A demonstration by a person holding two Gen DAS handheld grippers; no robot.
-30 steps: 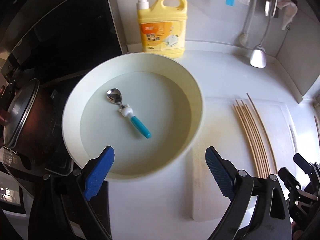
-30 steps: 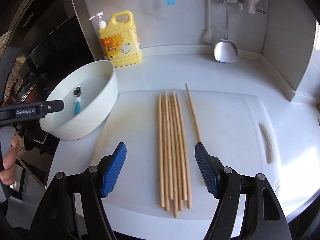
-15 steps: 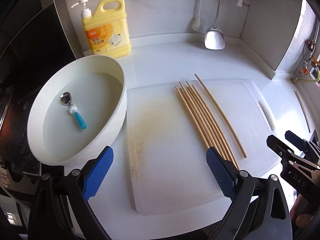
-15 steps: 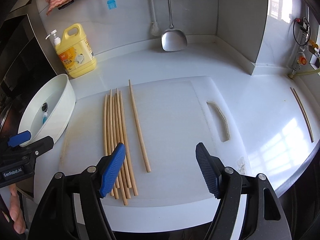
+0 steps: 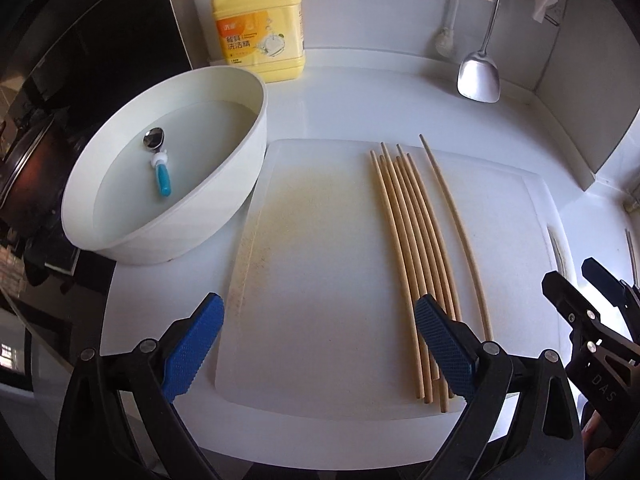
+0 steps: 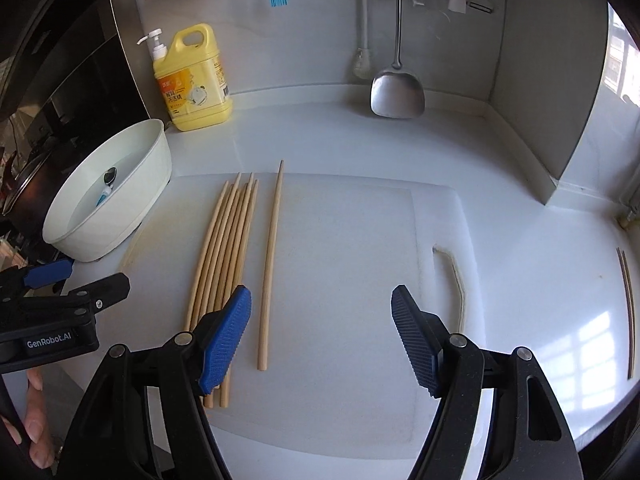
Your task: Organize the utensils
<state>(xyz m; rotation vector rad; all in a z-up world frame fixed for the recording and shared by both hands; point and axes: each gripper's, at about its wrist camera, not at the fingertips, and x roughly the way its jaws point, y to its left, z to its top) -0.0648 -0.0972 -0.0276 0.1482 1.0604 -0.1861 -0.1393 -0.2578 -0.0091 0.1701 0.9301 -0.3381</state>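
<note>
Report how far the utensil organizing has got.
Done: nothing clearly; a bundle of chopsticks lies together on the cutting board, one single chopstick apart from it. In hand: nothing; the left claw and right claw are both open and empty above the board. Left: the bundle, the stray chopstick, two more chopsticks on the counter, and the spoon in the white basin.

Two downward wrist views, shared cutting board

Bare cutting board right of the chopsticks; basin crowding its left.
</note>
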